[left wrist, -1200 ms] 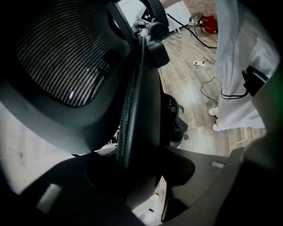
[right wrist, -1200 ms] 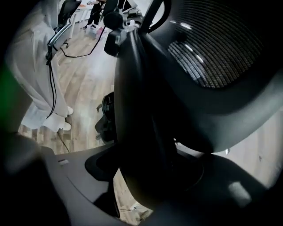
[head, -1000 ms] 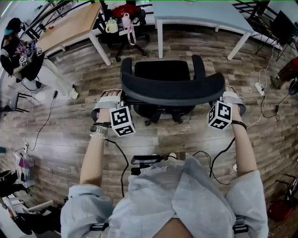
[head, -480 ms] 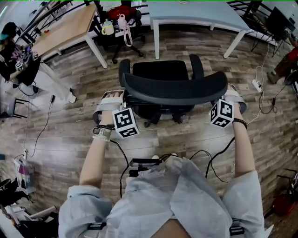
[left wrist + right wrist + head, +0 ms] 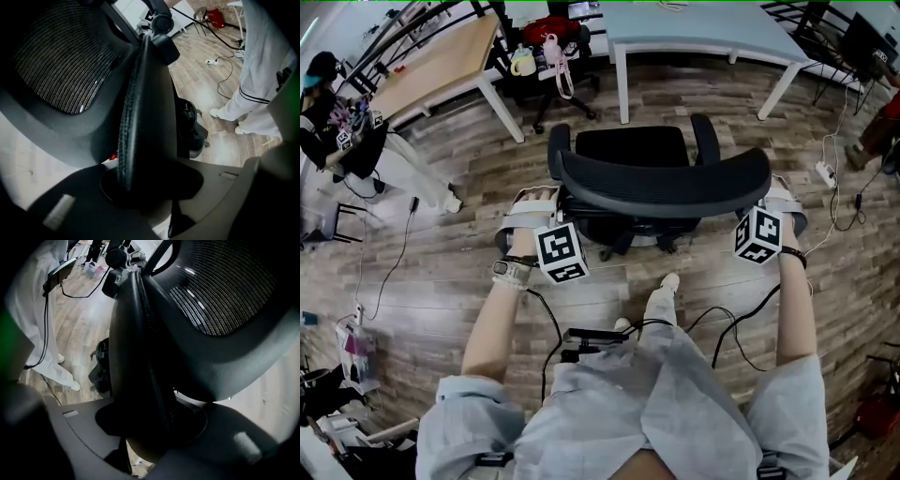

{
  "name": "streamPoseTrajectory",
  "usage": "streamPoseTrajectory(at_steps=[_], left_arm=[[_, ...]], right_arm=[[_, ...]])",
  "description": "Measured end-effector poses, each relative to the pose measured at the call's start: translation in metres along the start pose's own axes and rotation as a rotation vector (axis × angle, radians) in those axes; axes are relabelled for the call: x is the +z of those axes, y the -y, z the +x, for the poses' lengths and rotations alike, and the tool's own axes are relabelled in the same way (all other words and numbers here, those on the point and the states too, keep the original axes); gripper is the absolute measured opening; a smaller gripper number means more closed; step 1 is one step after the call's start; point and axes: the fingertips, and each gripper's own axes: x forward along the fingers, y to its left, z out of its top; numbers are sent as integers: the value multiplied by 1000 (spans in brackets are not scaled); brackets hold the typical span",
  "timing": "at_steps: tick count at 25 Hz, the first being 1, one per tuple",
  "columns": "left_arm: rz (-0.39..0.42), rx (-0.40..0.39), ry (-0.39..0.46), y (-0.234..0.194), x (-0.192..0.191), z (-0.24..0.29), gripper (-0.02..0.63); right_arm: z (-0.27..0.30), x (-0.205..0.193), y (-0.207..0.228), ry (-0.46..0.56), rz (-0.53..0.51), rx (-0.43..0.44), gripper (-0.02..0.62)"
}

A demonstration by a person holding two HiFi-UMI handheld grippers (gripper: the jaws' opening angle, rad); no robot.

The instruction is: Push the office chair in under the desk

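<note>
The left tool (image 5: 145, 185) and right tool (image 5: 154, 425) have just been closing. Each one pinches a side edge of the chair (image 5: 666, 183) back, though it is dark there. From above, the chair back hides the tool tips, and the seat hides most of the wheels. The chair stands on the wood floor (image 5: 441, 281), not yet under the pale surface (image 5: 703, 23) at 12 o'clock. At 10 o'clock a wooden surface (image 5: 441, 56) is cut off.

desk (image 5: 703, 33): cut by top edge | chair base (image 5: 617, 245): mostly hidden under backrest (image 5: 666, 192)
</note>
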Motion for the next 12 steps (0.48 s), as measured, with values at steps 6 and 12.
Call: streamPoseTrajectory(at_steps=[6,12], left_arm=[[4,-7,4,-5,-2,8,123],[3,-14,10,-12,2,17,123]], right_arm=[[7,2,4,0,-4,2,193],[17,-1,12,2,-6,7,193]])
